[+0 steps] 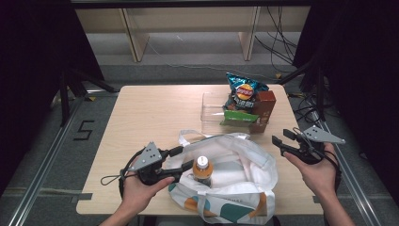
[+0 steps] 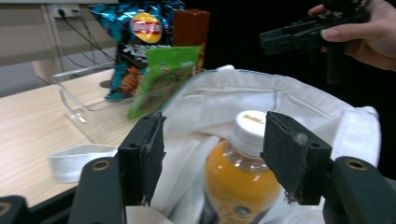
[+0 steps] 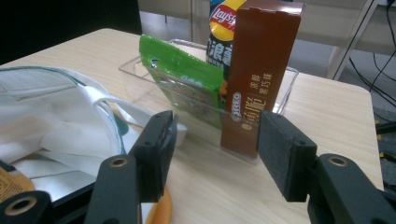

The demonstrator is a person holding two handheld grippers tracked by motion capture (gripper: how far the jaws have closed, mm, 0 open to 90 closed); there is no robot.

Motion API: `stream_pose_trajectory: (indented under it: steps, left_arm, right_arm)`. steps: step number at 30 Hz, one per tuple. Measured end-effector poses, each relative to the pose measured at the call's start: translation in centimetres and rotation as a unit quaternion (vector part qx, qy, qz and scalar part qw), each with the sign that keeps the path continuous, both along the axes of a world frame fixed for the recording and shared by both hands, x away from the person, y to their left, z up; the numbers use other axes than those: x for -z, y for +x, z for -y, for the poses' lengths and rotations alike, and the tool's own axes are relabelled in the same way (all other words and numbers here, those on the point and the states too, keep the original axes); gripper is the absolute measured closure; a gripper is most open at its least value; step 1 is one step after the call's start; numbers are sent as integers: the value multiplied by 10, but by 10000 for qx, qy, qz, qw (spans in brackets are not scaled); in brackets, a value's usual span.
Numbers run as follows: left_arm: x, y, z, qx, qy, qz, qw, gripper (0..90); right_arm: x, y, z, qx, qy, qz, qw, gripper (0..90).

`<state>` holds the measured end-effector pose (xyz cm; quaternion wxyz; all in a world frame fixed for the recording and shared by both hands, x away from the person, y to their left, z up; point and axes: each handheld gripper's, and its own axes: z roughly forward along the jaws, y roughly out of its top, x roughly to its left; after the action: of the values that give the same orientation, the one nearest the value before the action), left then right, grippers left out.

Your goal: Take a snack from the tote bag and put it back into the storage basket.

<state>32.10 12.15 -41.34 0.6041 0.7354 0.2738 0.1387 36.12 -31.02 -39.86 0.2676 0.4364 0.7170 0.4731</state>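
Observation:
An orange drink bottle (image 1: 203,170) with a white cap stands in the mouth of a white tote bag (image 1: 240,174) at the table's front. My left gripper (image 1: 182,158) is open just left of the bottle. In the left gripper view the bottle (image 2: 243,172) stands just beyond the spread jaws of the left gripper (image 2: 215,135), touching neither. My right gripper (image 1: 282,139) hangs open right of the bag, with nothing between its jaws. In the right gripper view the right gripper (image 3: 215,135) faces a brown box (image 3: 259,70).
A clear plastic bin (image 1: 209,106) behind the bag holds a blue chips bag (image 1: 242,89), a green packet (image 1: 237,117) and the brown box (image 1: 264,109). The bag's handle (image 1: 184,136) lies on bare wood. The table's left half is open.

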Motion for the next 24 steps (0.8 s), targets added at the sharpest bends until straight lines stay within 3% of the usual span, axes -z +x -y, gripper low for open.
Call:
stream_pose_trajectory:
  steps: [7, 15, 18, 24]
  left_arm:
    - [5, 0, 12, 202, 28, -87, 9998, 406]
    - [8, 2, 21, 334, 30, -152, 9993, 431]
    - [10, 3, 25, 368, 86, -147, 9992, 449]
    - [13, 5, 29, 360, 131, -126, 9992, 475]
  right_arm:
    - [2, 0, -2, 77, 102, 19, 9999, 470]
    - [2, 1, -2, -89, 13, -20, 10000, 469]
    - [3, 2, -3, 11, 43, 57, 10000, 467]
    - [3, 1, -2, 4, 81, -27, 10000, 465]
